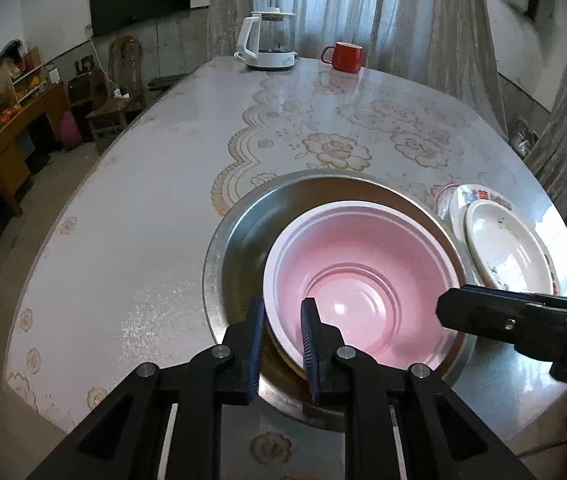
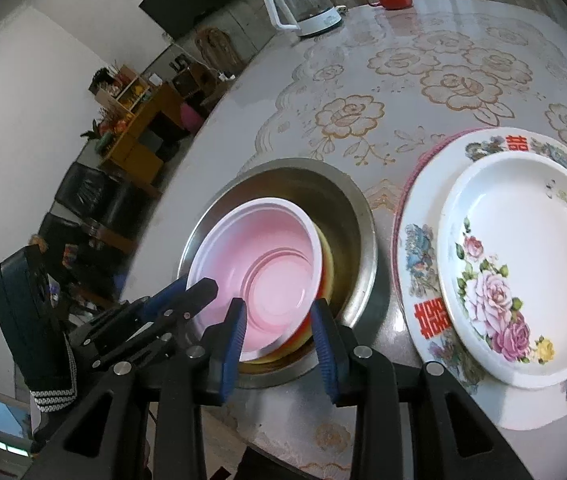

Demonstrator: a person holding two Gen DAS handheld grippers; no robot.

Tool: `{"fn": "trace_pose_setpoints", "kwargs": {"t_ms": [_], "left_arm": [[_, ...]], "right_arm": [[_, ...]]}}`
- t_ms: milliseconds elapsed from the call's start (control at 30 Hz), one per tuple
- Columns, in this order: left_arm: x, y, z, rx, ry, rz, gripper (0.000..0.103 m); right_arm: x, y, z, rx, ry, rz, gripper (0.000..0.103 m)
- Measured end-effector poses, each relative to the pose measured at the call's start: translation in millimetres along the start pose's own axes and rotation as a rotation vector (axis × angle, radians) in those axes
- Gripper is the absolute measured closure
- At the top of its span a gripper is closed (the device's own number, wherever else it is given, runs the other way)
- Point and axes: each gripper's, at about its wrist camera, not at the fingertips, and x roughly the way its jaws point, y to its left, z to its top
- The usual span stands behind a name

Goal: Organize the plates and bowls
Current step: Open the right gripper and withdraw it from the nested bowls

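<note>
Our left gripper (image 1: 281,344) pinches the pink bowl (image 1: 363,284) by its rim — light, thin, bendy plastic, we judge; our right gripper (image 2: 279,344) gapes partly, holding nothing.

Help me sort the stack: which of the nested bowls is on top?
The pink bowl. It sits tilted inside the steel bowl, above a yellowish bowl whose edge peeks out beneath it.

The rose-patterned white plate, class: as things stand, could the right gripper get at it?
Probably yes. The rose-patterned white plate lies topmost on the larger decorated plate, uncovered, just beside the right gripper, whose fingers hold nothing.
</note>
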Motion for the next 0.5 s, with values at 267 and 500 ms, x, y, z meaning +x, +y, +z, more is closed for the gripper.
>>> {"fn": "trace_pose_setpoints", "kwargs": {"t_ms": [267,500], "left_arm": [[1.5,6.2,7.3,-0.040,-0.006,-0.024,0.083],[-17.6,10.5,6.6,-0.082,-0.069,-0.025,0.058]], "right_arm": [[14.6,3.4,10.0,-0.037,0.004,-0.027,0.068],[-27.6,-2.3,7.5,-0.024,-0.143,0.005,0.068]]}}
